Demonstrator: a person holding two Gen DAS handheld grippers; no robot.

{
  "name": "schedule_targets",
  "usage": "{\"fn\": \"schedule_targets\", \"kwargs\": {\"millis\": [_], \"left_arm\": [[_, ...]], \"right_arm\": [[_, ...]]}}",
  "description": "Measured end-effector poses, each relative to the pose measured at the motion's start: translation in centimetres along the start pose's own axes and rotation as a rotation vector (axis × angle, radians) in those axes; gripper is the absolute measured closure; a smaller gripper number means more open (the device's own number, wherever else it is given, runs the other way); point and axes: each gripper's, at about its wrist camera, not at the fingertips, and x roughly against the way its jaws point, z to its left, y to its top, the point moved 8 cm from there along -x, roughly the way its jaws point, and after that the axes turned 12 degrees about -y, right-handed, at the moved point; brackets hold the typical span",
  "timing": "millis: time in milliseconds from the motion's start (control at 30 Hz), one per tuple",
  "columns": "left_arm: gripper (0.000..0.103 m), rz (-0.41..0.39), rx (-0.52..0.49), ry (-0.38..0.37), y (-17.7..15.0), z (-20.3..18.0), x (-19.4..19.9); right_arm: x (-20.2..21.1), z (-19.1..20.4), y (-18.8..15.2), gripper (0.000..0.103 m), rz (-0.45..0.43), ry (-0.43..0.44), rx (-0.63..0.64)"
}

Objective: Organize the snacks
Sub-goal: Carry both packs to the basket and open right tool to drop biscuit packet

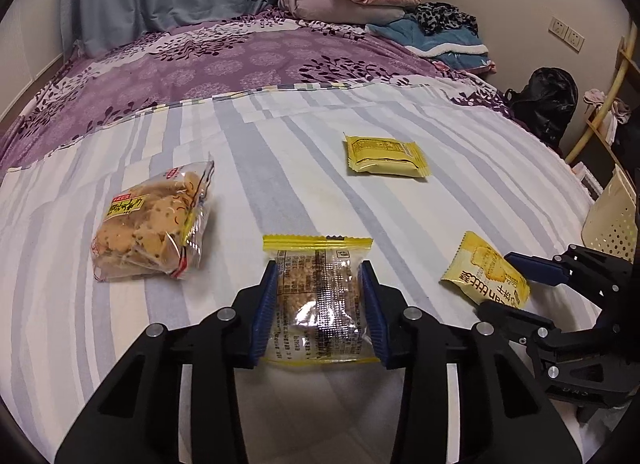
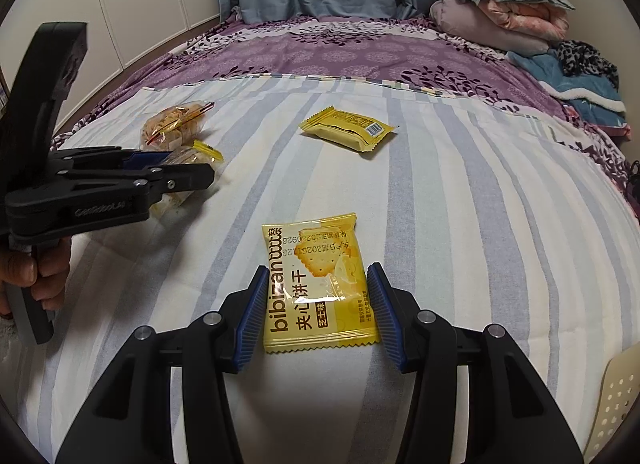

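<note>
On the striped sheet (image 1: 120, 344), left gripper (image 1: 320, 276) is clamped on a clear, yellow-edged cracker pack (image 1: 320, 296); right gripper (image 2: 318, 284) pinches a yellow "bibizan" biscuit packet (image 2: 316, 284), probably tight. Basket (image 2: 612, 396) sits right of it.

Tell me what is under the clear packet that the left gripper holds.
Under the clear packet, held by the left gripper, only the striped bedsheet shows. Its underside is hidden; whether it touches the sheet cannot be told.

Clear packet (image 1: 320, 300): glossy transparent plastic film. Yellow biscuit packet (image 2: 318, 284): shiny printed foil. Striped sheet (image 1: 280, 192): matt woven cloth. Gripper pads (image 2: 254, 316): blue ribbed rubber-like plastic on matt black plastic arms. Basket (image 1: 614, 220): perforated cream plastic.
</note>
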Motion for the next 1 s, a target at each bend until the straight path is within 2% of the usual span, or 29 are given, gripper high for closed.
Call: {"fn": "schedule_targets", "kwargs": {"millis": [300,600,1000], "left_arm": [[0.062,-0.029,-0.015,-0.009,-0.9,-2.9,2.9],[0.062,-0.047,-0.034,-0.039,-1.8,-6.2,4.9],[0.062,-0.055,-0.080,-0.085,-2.3,-11.2,6.4]], "right_arm": [[2.0,-1.0,-0.9,0.054,-0.021,0.003,-0.069],[5.7,-2.6,-1.4,0.054,-0.070,0.010,-0.124],[14.8,-8.9,-2.5,0.054,-0.221,-0.043,-0.239]]}}
